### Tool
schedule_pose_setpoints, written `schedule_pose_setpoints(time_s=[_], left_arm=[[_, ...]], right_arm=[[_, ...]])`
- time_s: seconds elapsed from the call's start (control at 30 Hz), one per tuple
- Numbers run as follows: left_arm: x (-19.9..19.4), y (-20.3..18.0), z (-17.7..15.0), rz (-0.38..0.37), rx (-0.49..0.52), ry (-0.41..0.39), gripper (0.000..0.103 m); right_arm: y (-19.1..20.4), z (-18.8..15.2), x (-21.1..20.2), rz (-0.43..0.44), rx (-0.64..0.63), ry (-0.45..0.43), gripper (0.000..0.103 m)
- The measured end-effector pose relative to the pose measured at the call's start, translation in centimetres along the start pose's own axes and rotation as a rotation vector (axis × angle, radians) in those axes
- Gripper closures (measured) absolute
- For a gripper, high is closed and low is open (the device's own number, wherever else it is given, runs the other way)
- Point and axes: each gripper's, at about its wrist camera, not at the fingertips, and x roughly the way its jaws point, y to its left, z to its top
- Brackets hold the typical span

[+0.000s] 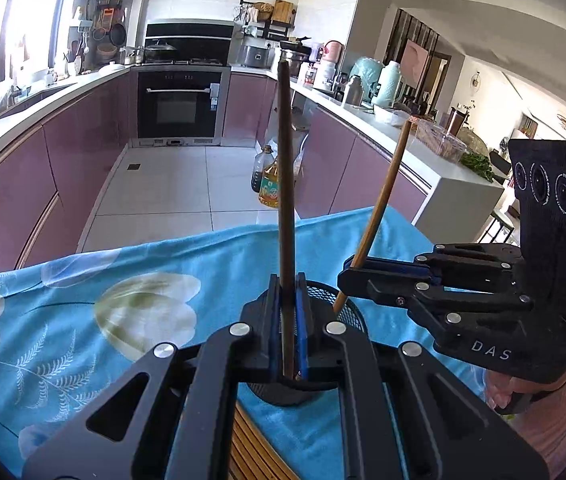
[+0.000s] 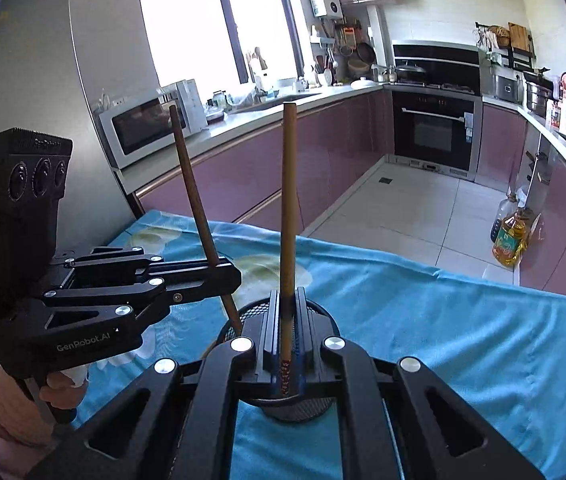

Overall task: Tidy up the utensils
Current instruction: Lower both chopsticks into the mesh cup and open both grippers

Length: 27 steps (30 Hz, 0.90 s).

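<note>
My left gripper is shut on a dark brown chopstick that stands upright, its lower end in a black mesh cup on the blue floral cloth. My right gripper is shut on a light tan chopstick, also upright with its patterned lower end over the same mesh cup. In the left wrist view the right gripper comes in from the right with the tan chopstick. In the right wrist view the left gripper comes in from the left with the brown chopstick.
The blue floral cloth covers the table; a slatted wooden mat lies at its near edge. Beyond are the kitchen floor, purple cabinets, an oven, oil bottles on the floor, and a microwave.
</note>
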Motion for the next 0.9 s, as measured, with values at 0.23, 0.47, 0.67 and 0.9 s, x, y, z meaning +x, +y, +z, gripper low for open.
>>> schedule_pose_setpoints(time_s=[0.23,0.47,0.67,0.9], left_arm=[[1.9,1.2,-0.3,0.005,-0.019,0.022,0.095],[2.3,1.7,-0.4,0.008,-0.033,0.023,0.09],[0.2,1.8,-1.4,0.058,-0.02,-0.036,0.073],[-4.1,2.9,-3.7,0.113,-0.021,-0.1,0.056]], right_arm=[[-0.5,-0.2,1.7,-0.01,0.017,0.036,0.096],[-0.7,-0.1,2.1,-0.003,0.044,0.024,0.096],[-0.5,-0.6,0.9,0.013,0.059,-0.019,0.085],[1.1,-1.9,-2.4,0.076,0.049,-0.099,0.071]])
